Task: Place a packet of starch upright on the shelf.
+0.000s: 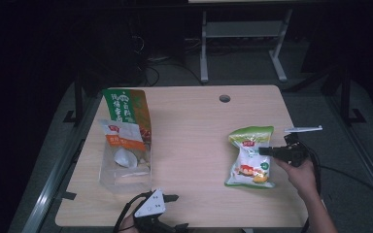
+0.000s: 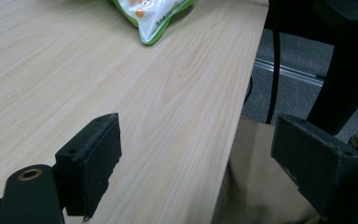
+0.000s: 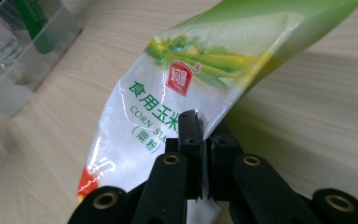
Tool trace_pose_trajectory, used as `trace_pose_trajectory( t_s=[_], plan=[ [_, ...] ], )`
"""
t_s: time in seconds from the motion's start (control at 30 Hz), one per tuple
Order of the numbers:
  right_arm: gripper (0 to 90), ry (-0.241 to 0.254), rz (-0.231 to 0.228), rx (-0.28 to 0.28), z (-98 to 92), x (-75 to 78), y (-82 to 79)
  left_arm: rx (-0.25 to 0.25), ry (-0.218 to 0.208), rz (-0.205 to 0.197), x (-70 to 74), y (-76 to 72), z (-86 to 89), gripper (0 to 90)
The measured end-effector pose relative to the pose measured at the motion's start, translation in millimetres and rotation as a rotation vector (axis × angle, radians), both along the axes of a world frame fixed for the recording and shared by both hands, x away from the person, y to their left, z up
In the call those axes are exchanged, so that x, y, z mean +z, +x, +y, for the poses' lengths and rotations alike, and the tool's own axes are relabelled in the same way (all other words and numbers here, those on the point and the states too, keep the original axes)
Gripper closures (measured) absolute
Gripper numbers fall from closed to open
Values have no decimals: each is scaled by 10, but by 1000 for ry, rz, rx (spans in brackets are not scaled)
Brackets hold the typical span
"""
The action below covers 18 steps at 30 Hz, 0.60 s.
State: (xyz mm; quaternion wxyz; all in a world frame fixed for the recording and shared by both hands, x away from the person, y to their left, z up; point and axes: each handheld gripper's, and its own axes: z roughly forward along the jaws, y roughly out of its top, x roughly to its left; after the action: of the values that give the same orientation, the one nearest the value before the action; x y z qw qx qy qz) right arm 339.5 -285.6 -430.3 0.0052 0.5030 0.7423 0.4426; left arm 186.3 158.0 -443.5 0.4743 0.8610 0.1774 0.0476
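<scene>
right tool (image 3: 204, 140) pinches starch bag (image 3: 186, 93) edge; left tool (image 2: 196, 154) gapes, well apart.

On the green-and-white bag (image 3: 177, 93) pinched in my right gripper (image 3: 204, 135) I read green Chinese characters "食用玉米", with "CORN" just below them and a bracketed "(栗粉)" under that. Above those characters sits a small red square logo whose mark I cannot make out. The print on the orange-and-green packets (image 1: 126, 116) is too small to read.
</scene>
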Motion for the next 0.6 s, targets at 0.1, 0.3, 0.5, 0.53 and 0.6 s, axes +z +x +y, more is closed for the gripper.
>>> trace_pose_trajectory(
  t_s=[0.1, 0.3, 0.5, 0.53, 0.6],
  plan=[
    [870, 2, -29, 15, 50, 111, -47, 0, 1, -1, 2, -3, 1, 157],
    [877, 8, -107, 51, 224, 336, -119, -1, 2, 0, 1, 0, 1, 157],
    [885, -7, -194, 47, 455, 585, -154, 2, -2, -1, 8, 3, 14, 157],
    [886, -7, -213, 46, 489, 617, -150, 1, -2, -1, 8, 4, 15, 157],
    [888, -13, -243, 38, 564, 672, -139, -1, -1, -1, 9, 3, 14, 157]
  ],
)
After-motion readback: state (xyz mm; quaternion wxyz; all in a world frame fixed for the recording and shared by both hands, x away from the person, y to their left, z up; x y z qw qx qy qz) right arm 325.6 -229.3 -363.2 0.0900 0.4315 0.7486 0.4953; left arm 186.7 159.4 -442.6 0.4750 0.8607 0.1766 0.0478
